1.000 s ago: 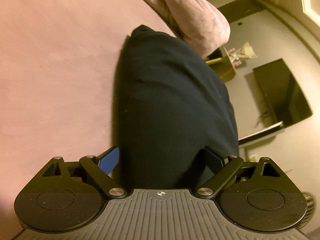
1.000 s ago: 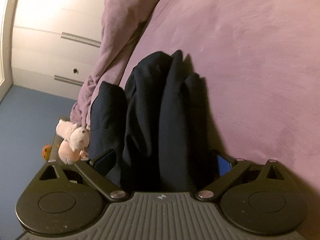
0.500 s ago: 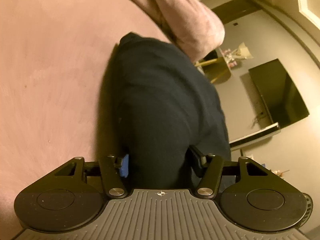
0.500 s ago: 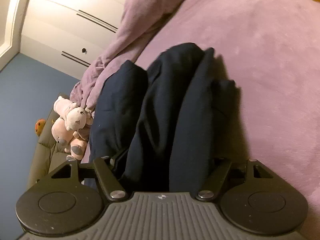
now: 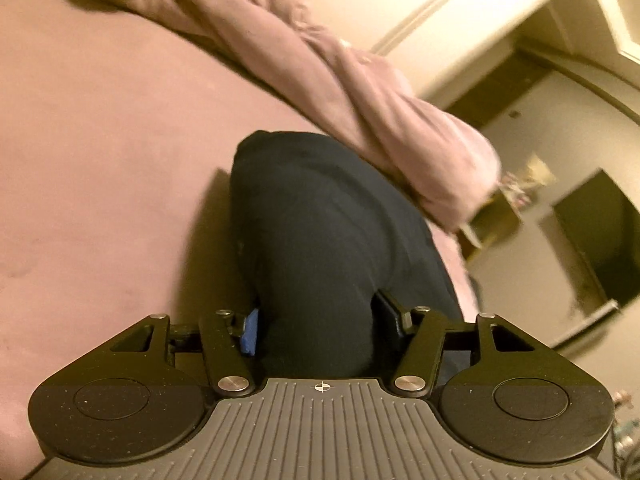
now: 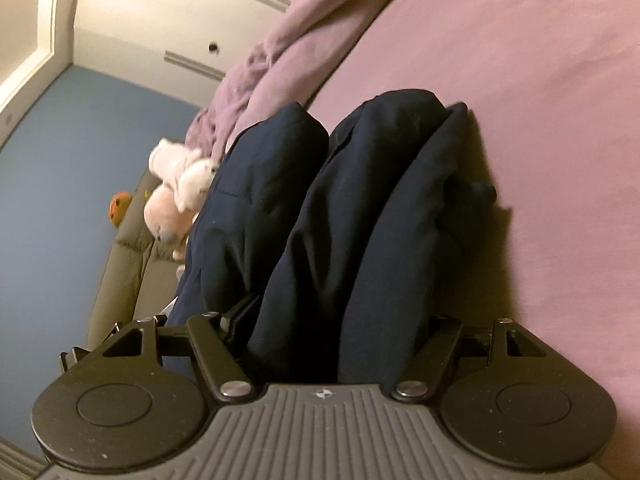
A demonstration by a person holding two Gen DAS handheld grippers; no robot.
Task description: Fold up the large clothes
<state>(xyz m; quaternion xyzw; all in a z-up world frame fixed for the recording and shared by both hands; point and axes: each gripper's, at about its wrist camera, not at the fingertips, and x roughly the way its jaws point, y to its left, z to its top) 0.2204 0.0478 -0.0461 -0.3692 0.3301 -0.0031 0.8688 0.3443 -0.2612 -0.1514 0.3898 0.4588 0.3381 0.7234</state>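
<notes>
A dark navy garment lies folded in thick layers on a pink bed. My left gripper is shut on one end of it, the cloth bulging between the fingers. In the right wrist view the navy garment shows as several stacked folds, and my right gripper is shut on its other end. The fingertips of both grippers are mostly hidden by the cloth.
A bunched pink blanket lies just beyond the garment. Stuffed toys sit on a grey seat past the bed's edge. White wardrobe doors stand behind. A dark screen hangs on the wall.
Both grippers closed from wide open onto the ends of the garment. Both views have since tilted, and the garment sits further out in front of each gripper.
</notes>
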